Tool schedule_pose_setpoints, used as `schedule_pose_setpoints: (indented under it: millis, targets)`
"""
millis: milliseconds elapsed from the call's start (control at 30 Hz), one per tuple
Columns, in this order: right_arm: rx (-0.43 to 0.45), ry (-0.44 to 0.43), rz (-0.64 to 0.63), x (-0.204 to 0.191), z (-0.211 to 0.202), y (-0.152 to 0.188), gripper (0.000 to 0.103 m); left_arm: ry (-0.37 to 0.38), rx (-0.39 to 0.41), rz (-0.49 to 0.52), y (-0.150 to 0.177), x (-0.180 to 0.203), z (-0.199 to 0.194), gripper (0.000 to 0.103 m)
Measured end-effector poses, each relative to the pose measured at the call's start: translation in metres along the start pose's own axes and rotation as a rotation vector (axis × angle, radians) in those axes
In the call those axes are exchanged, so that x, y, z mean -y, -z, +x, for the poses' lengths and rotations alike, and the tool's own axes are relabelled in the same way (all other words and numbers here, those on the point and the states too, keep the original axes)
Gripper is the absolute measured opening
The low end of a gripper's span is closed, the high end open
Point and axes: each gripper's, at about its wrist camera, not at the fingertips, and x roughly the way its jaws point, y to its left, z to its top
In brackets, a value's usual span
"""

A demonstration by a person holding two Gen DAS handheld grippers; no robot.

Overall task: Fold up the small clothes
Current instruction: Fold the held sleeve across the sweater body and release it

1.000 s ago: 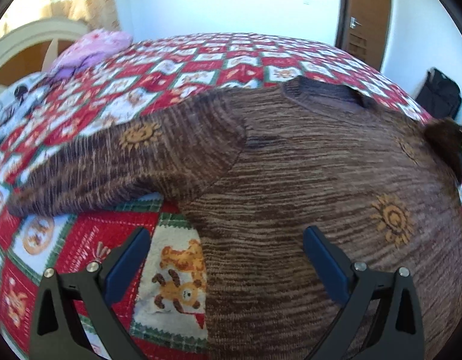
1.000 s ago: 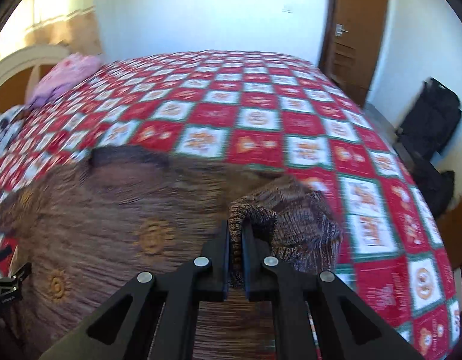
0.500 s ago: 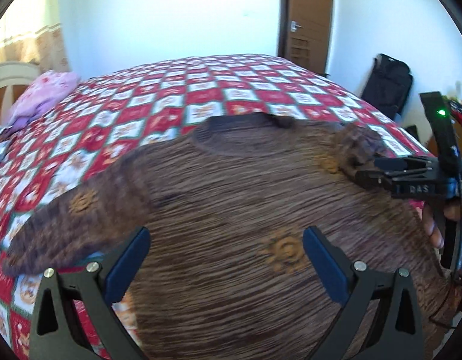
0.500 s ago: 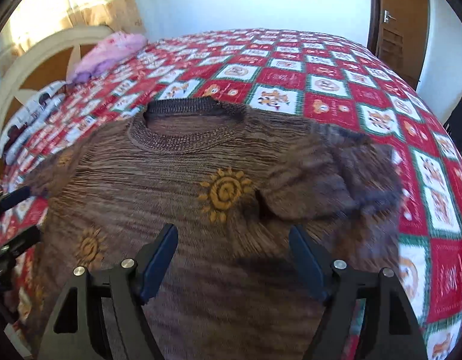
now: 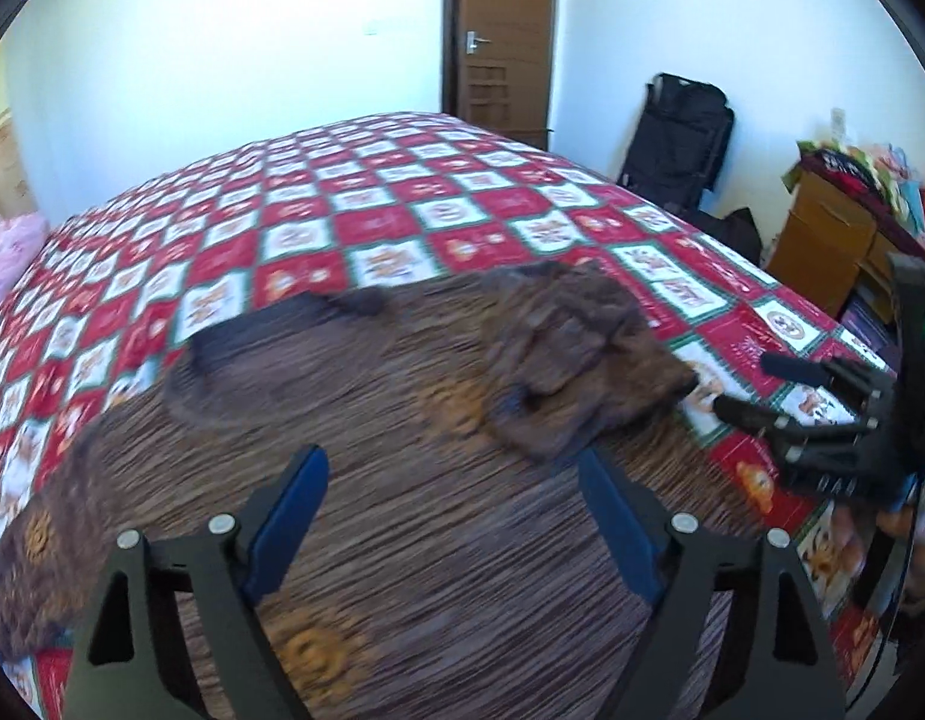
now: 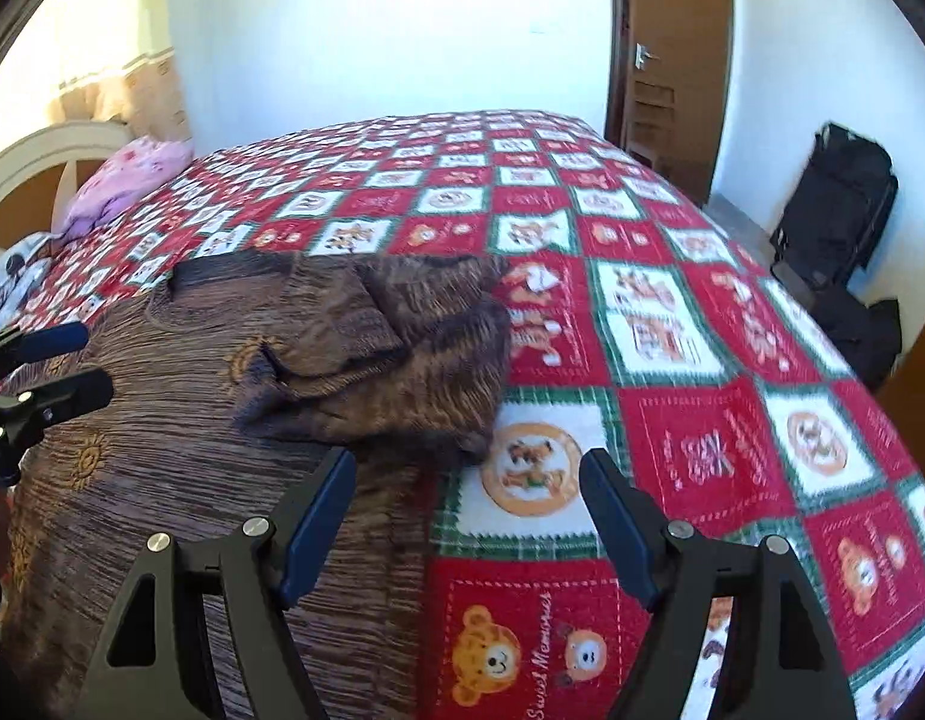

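Spread across a red, white and green patchwork bedspread (image 6: pixel 690 360), a brown knitted sweater (image 5: pixel 402 480) with orange sun motifs is seen lying flat, neckline toward the far side of the bed. One sleeve (image 6: pixel 402 360) is folded in and rests bunched on the sweater's chest, close to the garment's edge.

The left gripper (image 5: pixel 450 528) is held above the sweater's body; its jaws have just been narrowing a little, yet they stand wide apart with only flat knit beneath them and nothing pressed between the blue pads (image 5: pixel 288 534). The right gripper (image 6: pixel 465 525) is held over the sweater's side edge, where knit meets bedspread; its jaws have just been opening and are spread, nothing gripped.

Each gripper is caught at the edge of the other's view. A pink pillow (image 6: pixel 126 180) is seen at the headboard (image 6: pixel 36 156), a wooden door (image 6: pixel 672 48) beyond the bed, and a black suitcase (image 6: pixel 834 204) against the wall.
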Motion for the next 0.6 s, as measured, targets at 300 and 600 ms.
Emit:
schedule_pose_setpoints:
  millis: [300, 600]
  targets:
    - [0.003, 0.019, 0.061, 0.013, 0.013, 0.019, 0.078, 0.002, -0.076, 0.135, -0.016, 0.050, 0.066, 0.081]
    - [-0.029, 0.034, 0.038, 0.010, 0.026, 0.028, 0.078, 0.089, -0.146, 0.021, -0.015, 0.026, 0.092, 0.011]
